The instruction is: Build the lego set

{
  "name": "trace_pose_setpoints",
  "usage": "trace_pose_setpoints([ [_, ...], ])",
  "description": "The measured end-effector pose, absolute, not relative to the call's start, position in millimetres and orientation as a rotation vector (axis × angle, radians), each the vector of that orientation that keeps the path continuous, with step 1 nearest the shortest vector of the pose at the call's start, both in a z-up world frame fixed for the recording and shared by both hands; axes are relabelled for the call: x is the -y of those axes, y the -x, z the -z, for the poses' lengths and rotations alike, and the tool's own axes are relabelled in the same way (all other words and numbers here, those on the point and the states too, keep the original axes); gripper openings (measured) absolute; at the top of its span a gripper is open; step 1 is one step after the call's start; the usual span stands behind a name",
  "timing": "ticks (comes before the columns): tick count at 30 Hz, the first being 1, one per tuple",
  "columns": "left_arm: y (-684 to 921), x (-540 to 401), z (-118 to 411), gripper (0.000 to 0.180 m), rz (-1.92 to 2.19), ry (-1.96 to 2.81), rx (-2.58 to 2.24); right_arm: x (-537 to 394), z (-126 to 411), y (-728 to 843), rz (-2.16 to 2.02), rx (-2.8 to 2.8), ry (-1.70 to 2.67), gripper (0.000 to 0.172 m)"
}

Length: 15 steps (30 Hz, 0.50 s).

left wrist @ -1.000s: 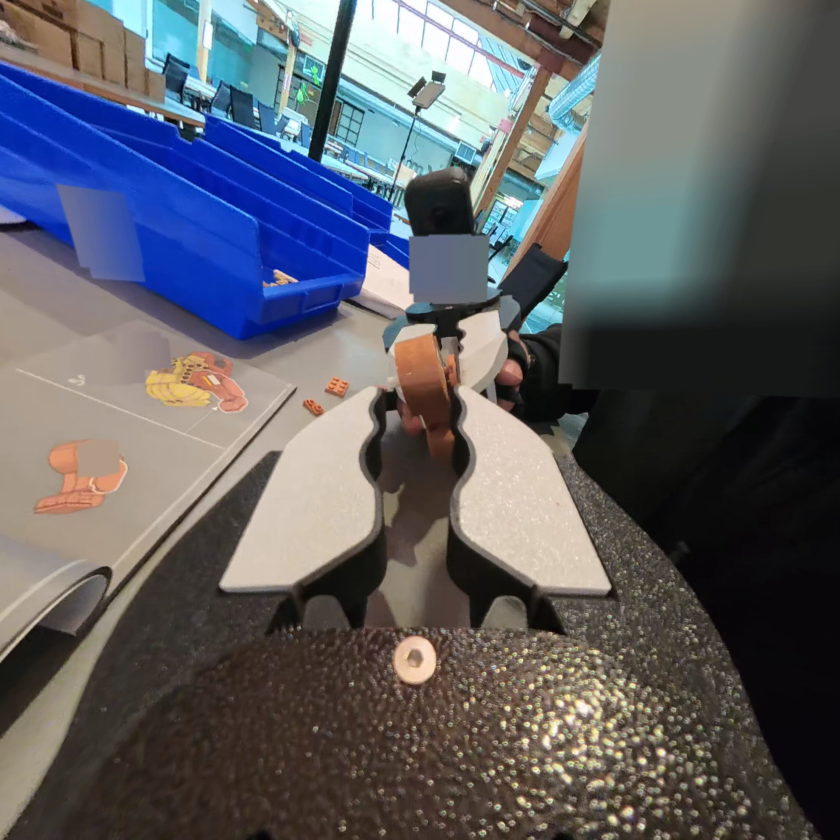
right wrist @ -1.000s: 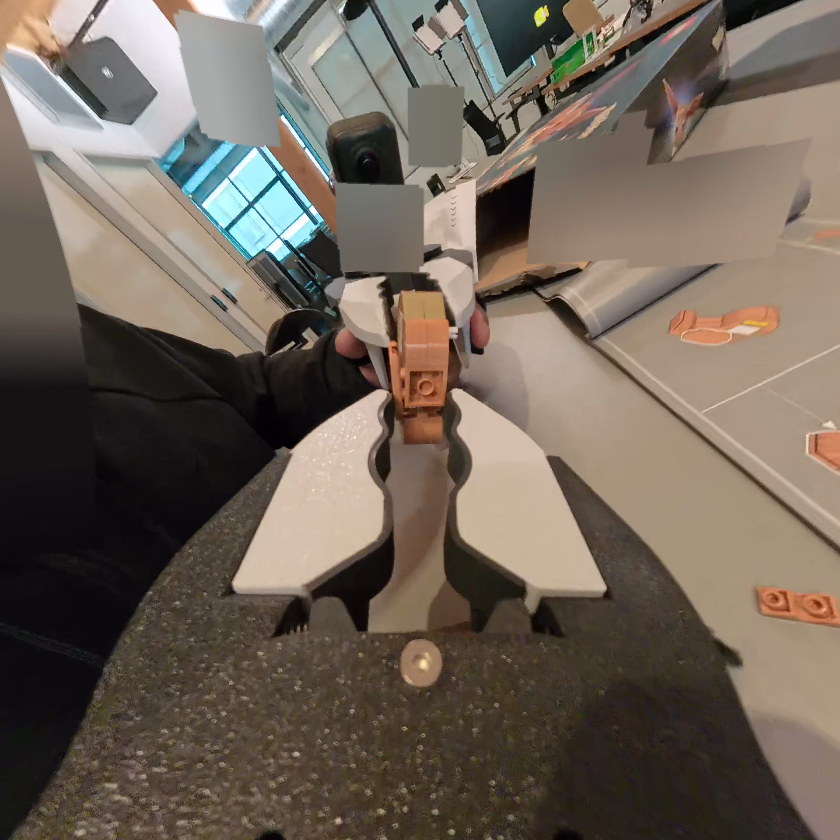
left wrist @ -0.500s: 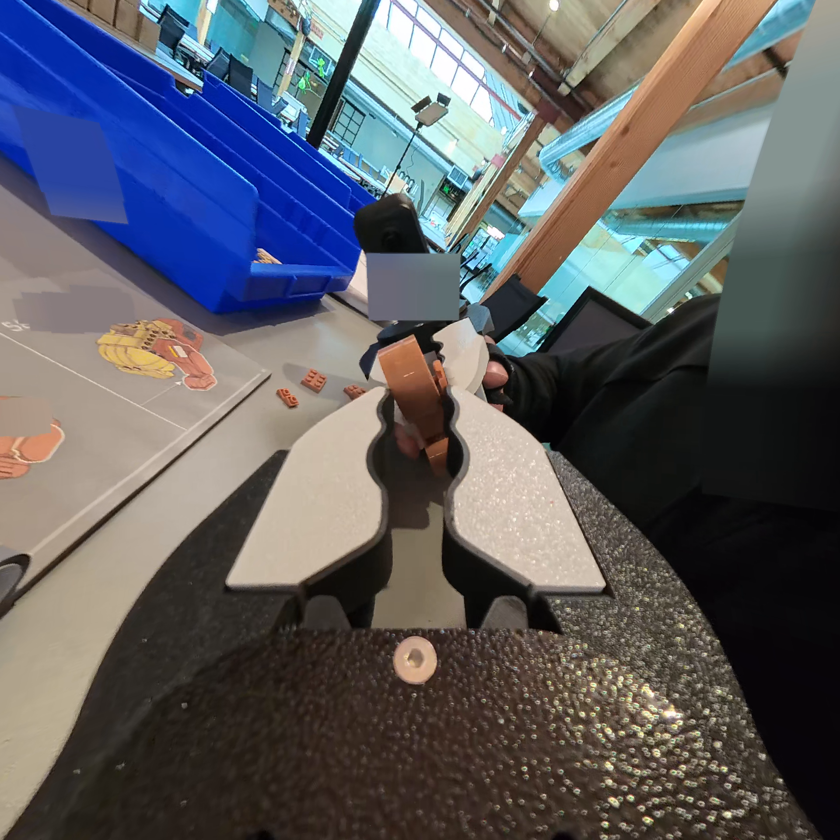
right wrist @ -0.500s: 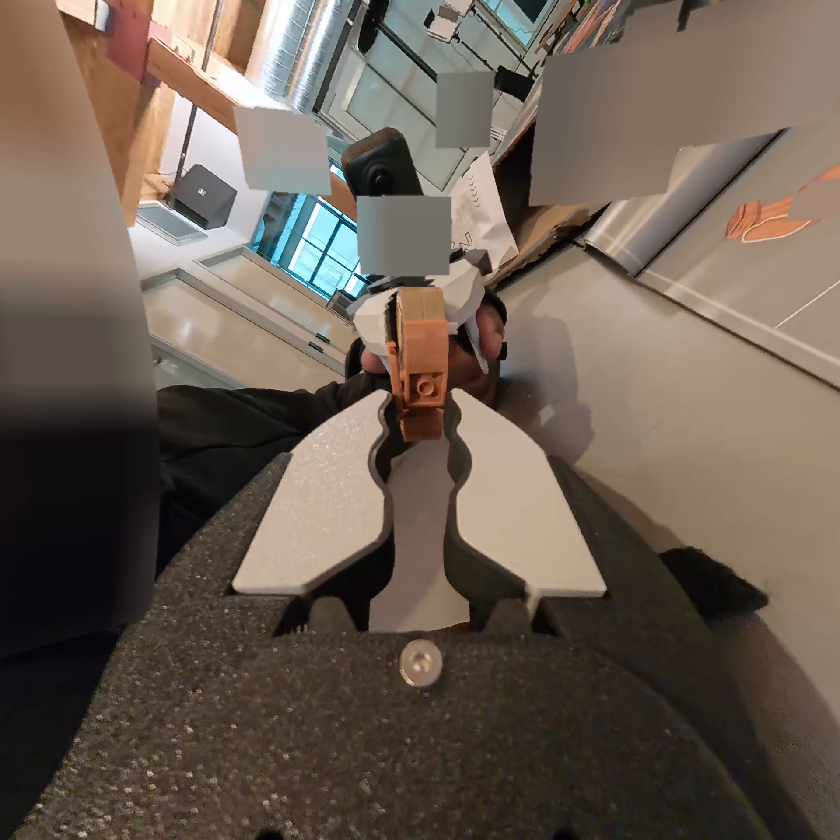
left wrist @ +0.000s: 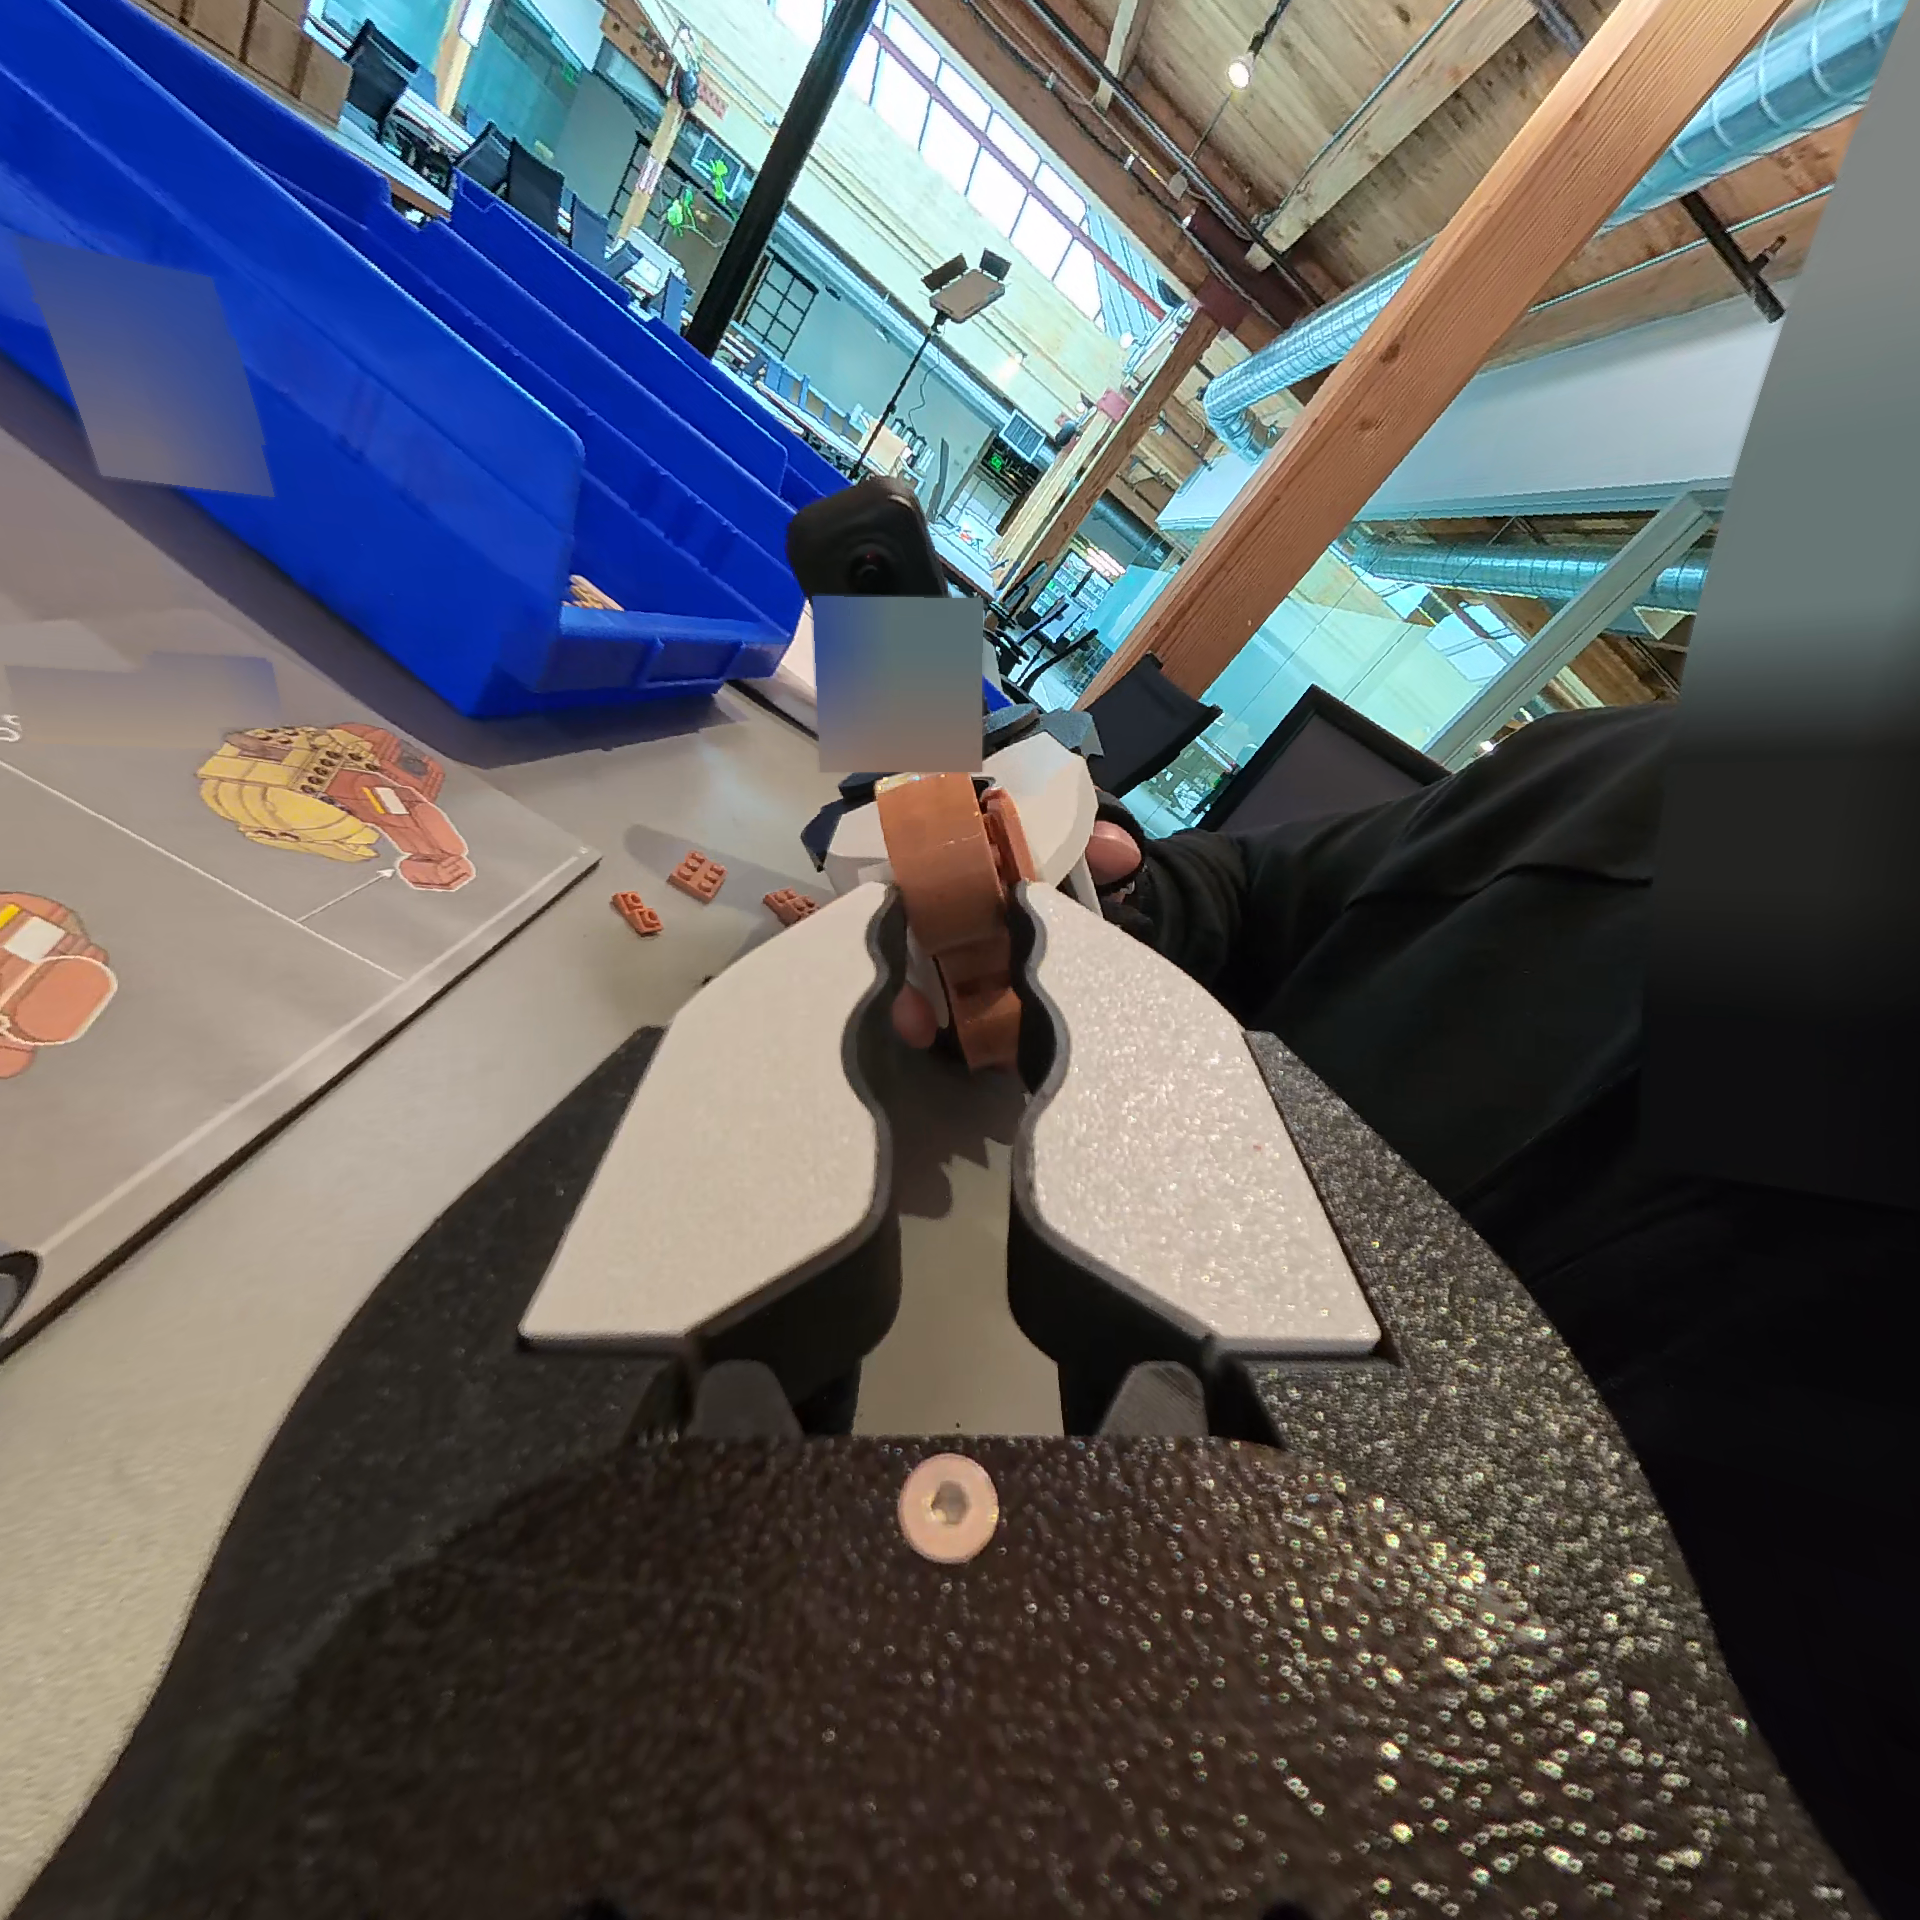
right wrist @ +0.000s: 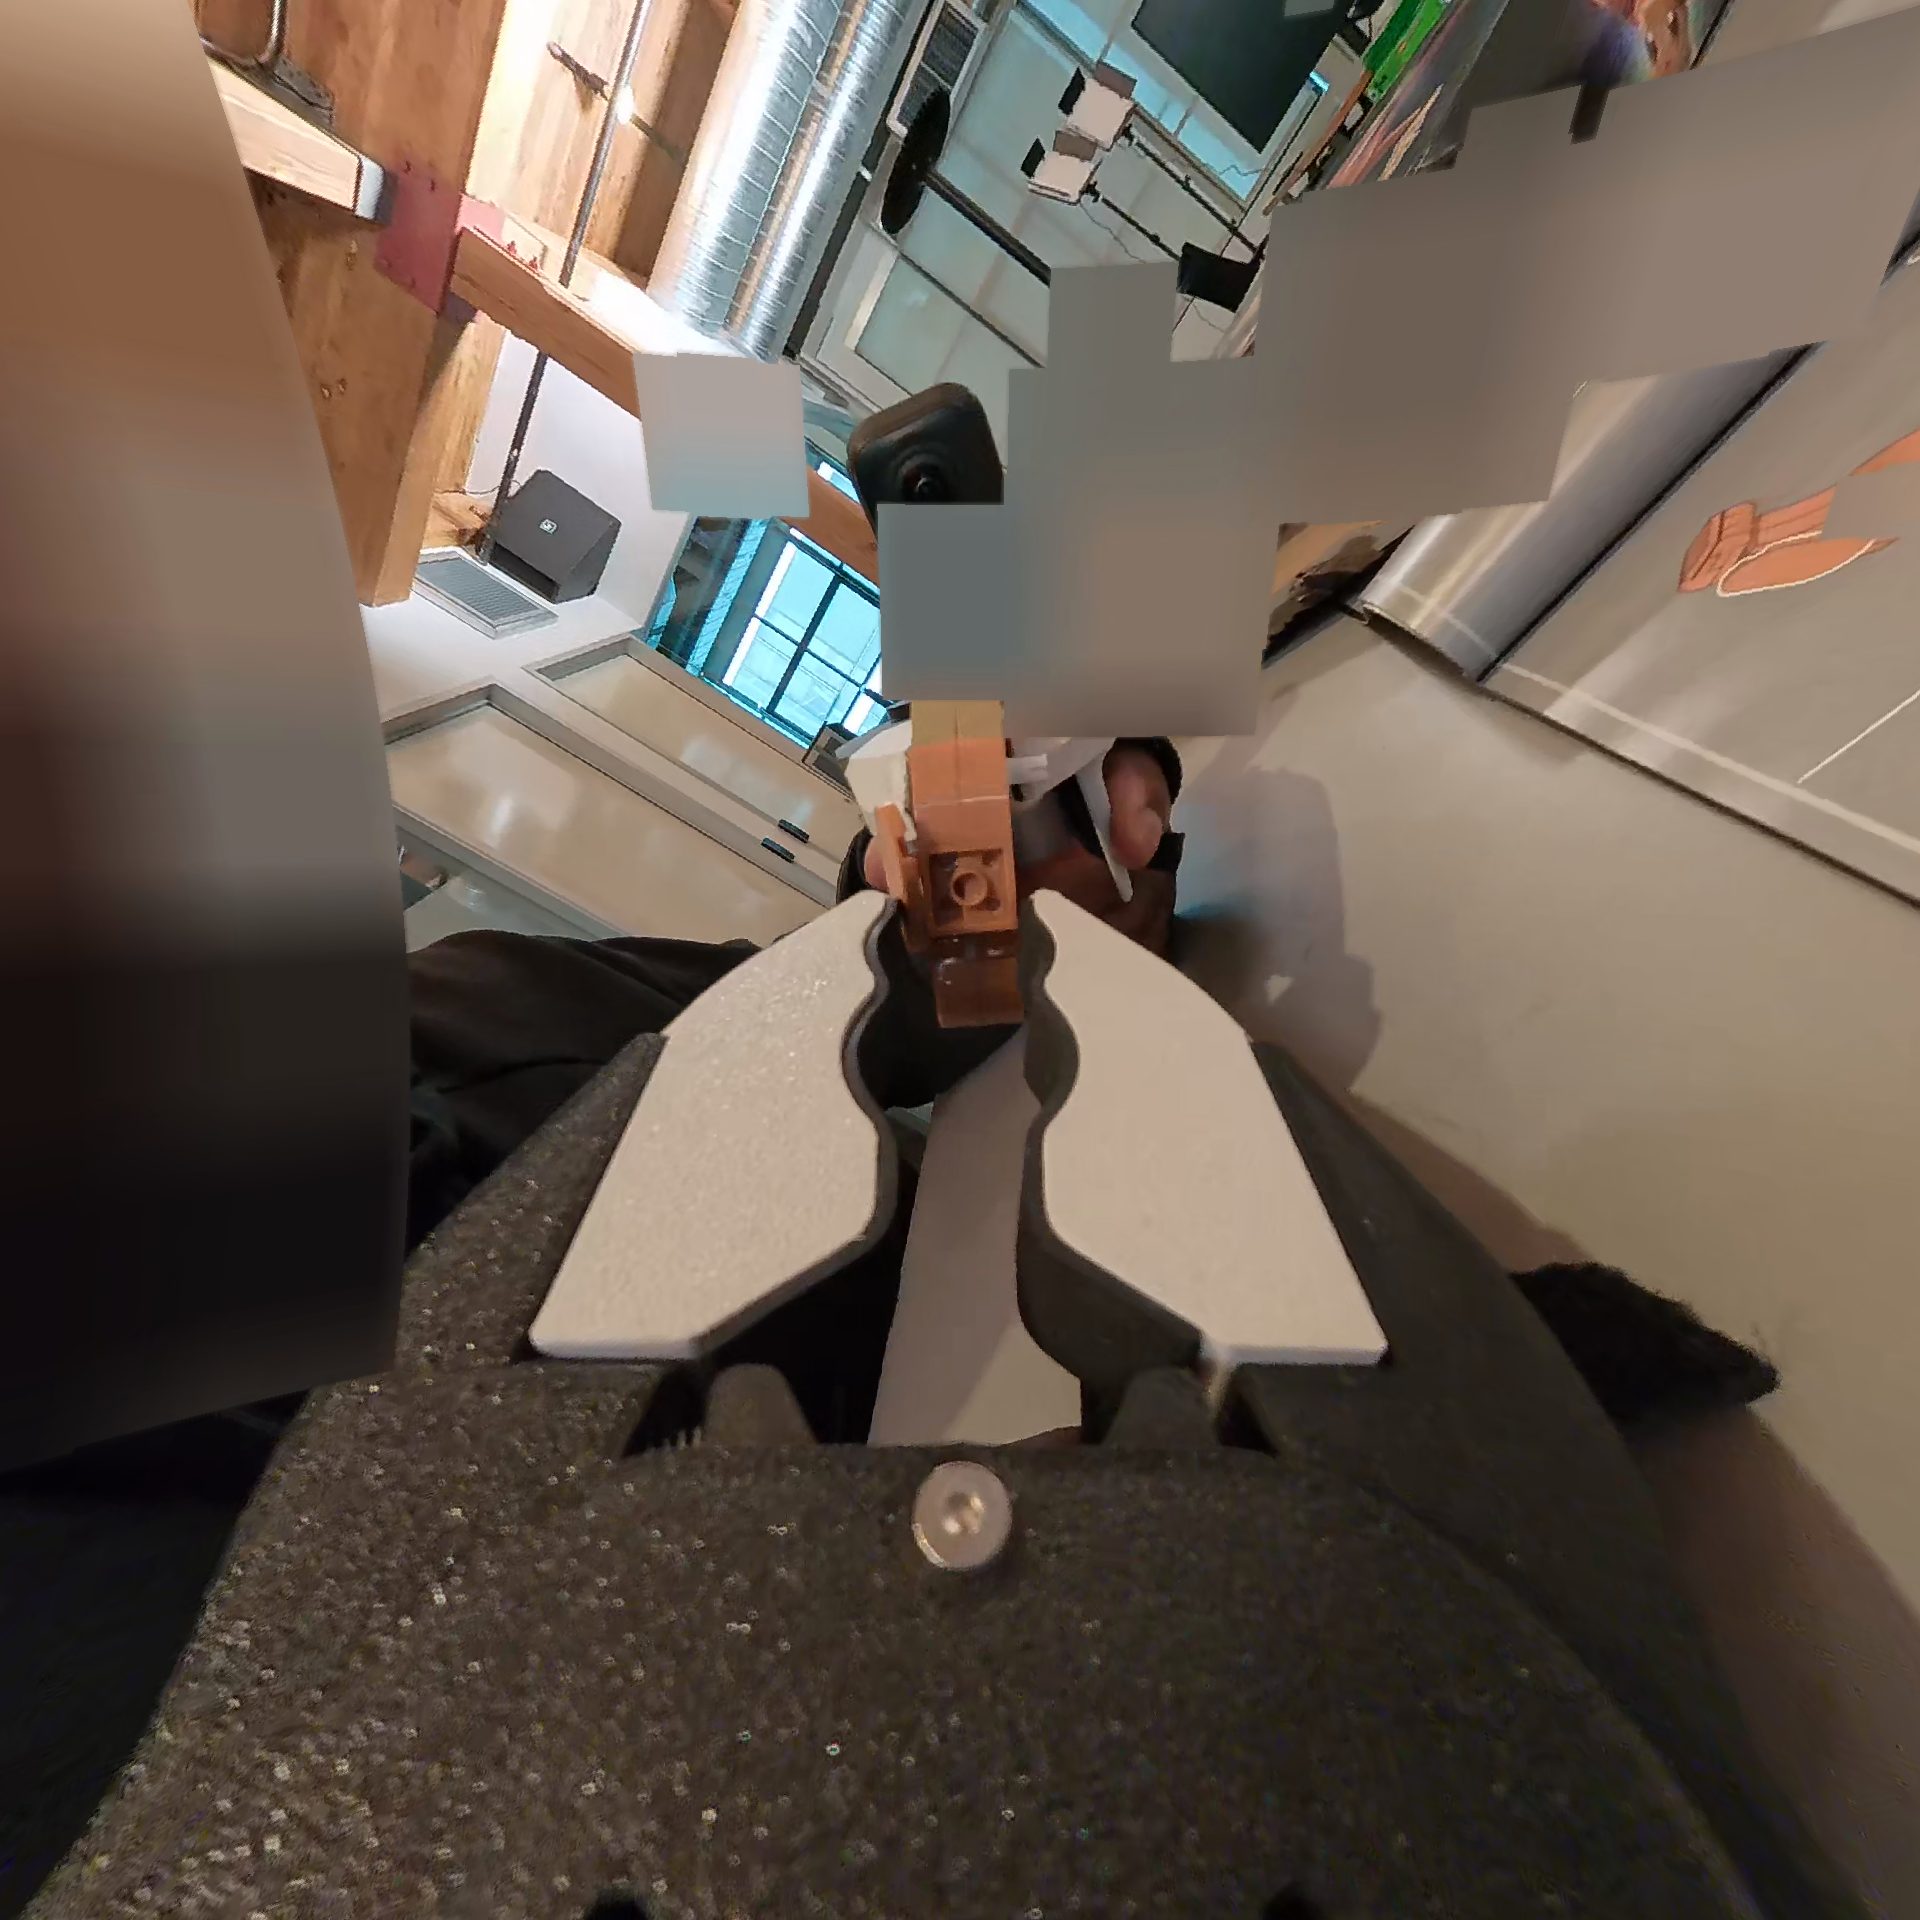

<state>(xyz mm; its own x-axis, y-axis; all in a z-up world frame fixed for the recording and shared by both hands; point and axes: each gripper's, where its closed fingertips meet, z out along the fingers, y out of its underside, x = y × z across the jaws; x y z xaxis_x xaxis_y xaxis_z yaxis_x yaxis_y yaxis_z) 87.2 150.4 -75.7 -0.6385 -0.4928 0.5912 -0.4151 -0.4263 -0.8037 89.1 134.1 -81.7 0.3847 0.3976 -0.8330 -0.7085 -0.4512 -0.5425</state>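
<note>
Orange-brown brick assembly point(left wrist: 961, 914) raised above the grey table point(left wrist: 582, 1049), clamped between left gripper point(left wrist: 954, 935) and right gripper point(right wrist: 956, 935), both closed on it face to face. Loose orange bricks point(left wrist: 696, 876) lying beyond, near instruction sheet point(left wrist: 260, 935) and blue bins point(left wrist: 436, 499).

Grey tabletop point(left wrist: 582, 1018) carries a row of blue bins point(left wrist: 436, 520) along its far edge, with a printed instruction sheet point(left wrist: 208, 997) laid flat just in front of them. Three small reddish-brown brick plates point(left wrist: 698, 875) lie loose on the bare surface near the sheet's corner. A curled grey sheet point(right wrist: 1475, 592) lies further off
</note>
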Motion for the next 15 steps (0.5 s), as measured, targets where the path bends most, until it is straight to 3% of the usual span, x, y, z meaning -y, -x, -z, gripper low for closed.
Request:
trace_pose_setpoints([
  [15,-88.8,-151.0,82.7,0.023,2.167,1.326,-1.699,-135.4,88.4,-90.3,-1.218,-0.290,1.640,0.021],
])
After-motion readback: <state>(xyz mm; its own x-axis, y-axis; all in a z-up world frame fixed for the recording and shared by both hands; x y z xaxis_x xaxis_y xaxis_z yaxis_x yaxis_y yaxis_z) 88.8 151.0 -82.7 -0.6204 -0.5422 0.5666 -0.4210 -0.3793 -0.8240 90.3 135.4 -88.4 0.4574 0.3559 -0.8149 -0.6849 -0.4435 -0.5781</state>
